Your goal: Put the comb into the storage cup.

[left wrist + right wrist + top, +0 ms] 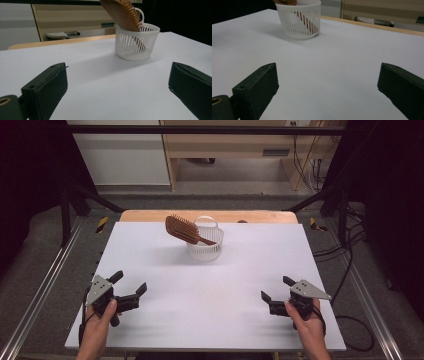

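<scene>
White basket holds the wooden hairbrush — handle down, head tilted up-left; both grippers — left gripper, right gripper — gape, well apart from it.

Left gripper and right gripper rest low, jaws spread wide.

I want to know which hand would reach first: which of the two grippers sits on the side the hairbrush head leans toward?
The left gripper. The hairbrush stands handle-down in the white basket, its head tilted out to the table's left; the right gripper is on the opposite side.
</scene>
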Tool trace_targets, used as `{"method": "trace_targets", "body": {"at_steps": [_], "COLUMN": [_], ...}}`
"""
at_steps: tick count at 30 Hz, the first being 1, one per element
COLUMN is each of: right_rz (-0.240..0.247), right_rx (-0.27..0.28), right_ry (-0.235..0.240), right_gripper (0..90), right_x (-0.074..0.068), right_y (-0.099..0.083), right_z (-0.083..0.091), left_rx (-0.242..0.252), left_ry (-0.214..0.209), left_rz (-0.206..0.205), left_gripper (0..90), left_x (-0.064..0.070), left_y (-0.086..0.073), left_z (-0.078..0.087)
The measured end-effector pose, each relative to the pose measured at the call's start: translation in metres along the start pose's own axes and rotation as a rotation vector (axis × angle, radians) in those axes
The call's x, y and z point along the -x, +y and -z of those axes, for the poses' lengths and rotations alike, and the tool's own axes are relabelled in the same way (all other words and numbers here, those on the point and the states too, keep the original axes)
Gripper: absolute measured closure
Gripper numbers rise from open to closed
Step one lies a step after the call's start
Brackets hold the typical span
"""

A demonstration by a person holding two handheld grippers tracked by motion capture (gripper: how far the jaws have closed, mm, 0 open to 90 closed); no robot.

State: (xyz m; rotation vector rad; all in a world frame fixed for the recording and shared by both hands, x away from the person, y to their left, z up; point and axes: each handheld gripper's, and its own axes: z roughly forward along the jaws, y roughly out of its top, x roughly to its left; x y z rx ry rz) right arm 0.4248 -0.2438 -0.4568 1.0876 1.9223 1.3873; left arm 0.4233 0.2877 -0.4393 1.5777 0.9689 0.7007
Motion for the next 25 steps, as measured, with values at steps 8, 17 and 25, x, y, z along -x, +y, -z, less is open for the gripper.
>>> {"method": "trace_targets", "body": {"at_steps": [8, 17, 25], "right_rz": [0.01, 0.014, 0.002], "right_rx": [0.017, 0.037, 0.036], "right_ry": [-0.002, -0.006, -0.018], "right_gripper": [3.9, 3.9, 3.9], "right_x": [0.0, 0.002, 0.004], "right_y": [0.0, -0.001, -0.003], "right_z": [0.001, 0.002, 0.002], "left_rx": [-0.007, -0.005, 0.043], "left_ry": [-0.023, -0.007, 0.032], "left_rz": [0.024, 0.0, 0.02], "left_gripper": [2.5, 2.5, 2.5], "left_x": [0.005, 0.006, -0.007], "left_y": [-0.005, -0.014, -0.012], "left_z": [0.003, 0.01, 0.018]}}
